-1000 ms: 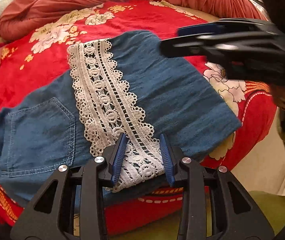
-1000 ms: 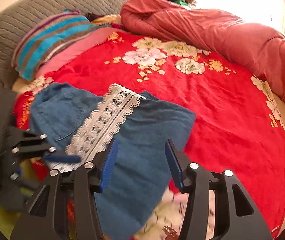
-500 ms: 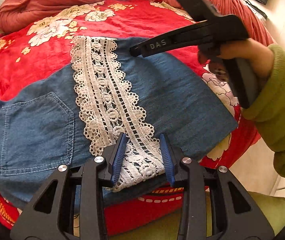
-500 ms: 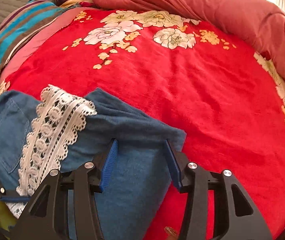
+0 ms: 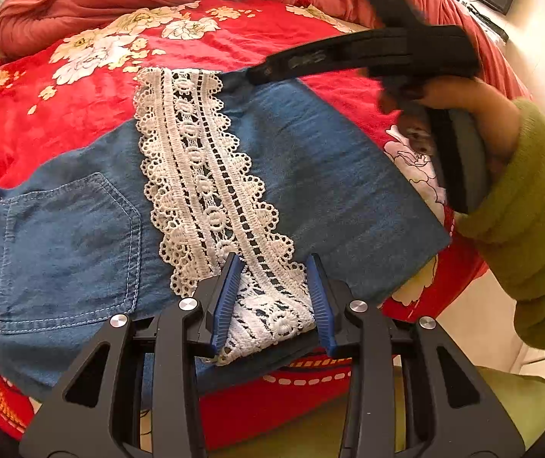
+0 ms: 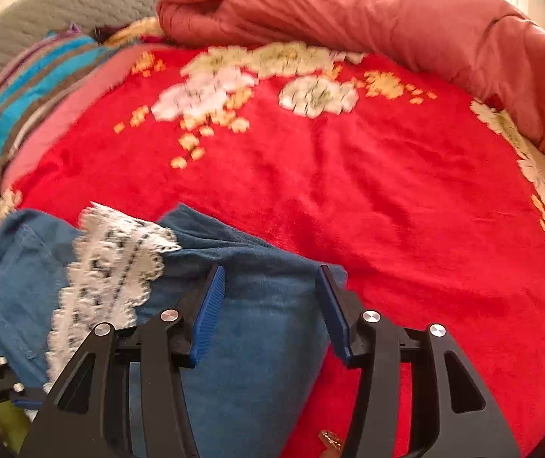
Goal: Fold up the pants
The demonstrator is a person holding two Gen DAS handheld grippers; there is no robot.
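The left hand-held gripper [image 5: 272,286] pinches the lace hem [image 5: 211,191] of the denim pants [image 6: 257,343]. The right hand-held gripper [image 6: 268,305], jaws just widening, straddles the far fold corner unclamped. It should bite every layer there before lifting.

A home bedroom: bed with floral red blanket [image 6: 348,198], pillows [image 6: 24,114].

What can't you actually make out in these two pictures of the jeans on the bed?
- Left wrist view: the near hem of the pants under the lace trim is hidden by the left tool.
- Left wrist view: the right tool is motion-blurred; its fingertips and lettering are unreadable.
- Right wrist view: the flowers on the red blanket are blurred.
- Right wrist view: a small brown object at the bottom edge is too small to identify.
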